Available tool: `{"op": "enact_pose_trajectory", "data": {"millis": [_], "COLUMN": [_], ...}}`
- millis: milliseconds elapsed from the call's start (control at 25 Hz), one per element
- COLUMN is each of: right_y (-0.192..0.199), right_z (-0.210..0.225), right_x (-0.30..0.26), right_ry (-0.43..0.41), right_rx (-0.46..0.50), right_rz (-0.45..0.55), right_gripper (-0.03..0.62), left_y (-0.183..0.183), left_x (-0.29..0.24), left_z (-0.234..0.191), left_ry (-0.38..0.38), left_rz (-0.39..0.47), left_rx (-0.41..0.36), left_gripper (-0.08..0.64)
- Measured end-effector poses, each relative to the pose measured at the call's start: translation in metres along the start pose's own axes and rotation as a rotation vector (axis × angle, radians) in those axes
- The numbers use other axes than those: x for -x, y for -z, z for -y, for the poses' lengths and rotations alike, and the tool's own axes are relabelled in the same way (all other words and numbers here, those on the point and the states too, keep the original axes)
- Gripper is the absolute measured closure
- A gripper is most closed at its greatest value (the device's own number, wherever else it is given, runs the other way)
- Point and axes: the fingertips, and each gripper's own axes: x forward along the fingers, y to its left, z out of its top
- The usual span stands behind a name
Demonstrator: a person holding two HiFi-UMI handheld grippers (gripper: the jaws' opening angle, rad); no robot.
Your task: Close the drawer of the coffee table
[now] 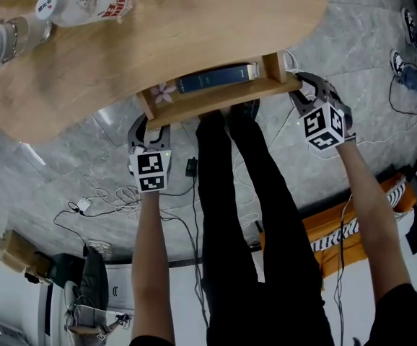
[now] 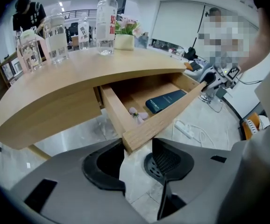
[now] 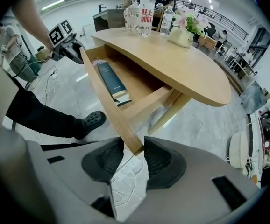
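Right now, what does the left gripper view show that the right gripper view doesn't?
Left only: a pink flower in the drawer, a power strip on the floor, the right gripper at the far corner. Right only: a shoe, a table leg, the left gripper. Both: the open drawer, a dark book, bottles on top.

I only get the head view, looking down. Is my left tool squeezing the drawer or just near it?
Observer: Just near. In the left gripper view, the left tool has its jaws wide apart, with a corner of the drawer front poking between them.
Operator: And my right one?
Observer: The right tool has its jaws close against both sides of the drawer front's other end.
Operator: Anything on the table that I can't see?
Observer: Yes, a white flower pot with pink flowers.
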Motion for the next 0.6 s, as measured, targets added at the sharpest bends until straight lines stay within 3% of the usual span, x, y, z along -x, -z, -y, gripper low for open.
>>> {"op": "enact_pose_trajectory", "data": {"millis": [600], "right_y": [-0.030], "right_z": [0.044], "right_x": [-0.014], "right_ry": [0.068], "right_rx": [-0.013], "right_rz": [0.020], "right_gripper": [0.457], "left_y": [-0.041], "left_x": [-0.019], "left_z": [-0.037], "left_ry": [-0.029], "left_rz": [0.051], "left_rx": [0.030], "left_gripper": [0.364]}}
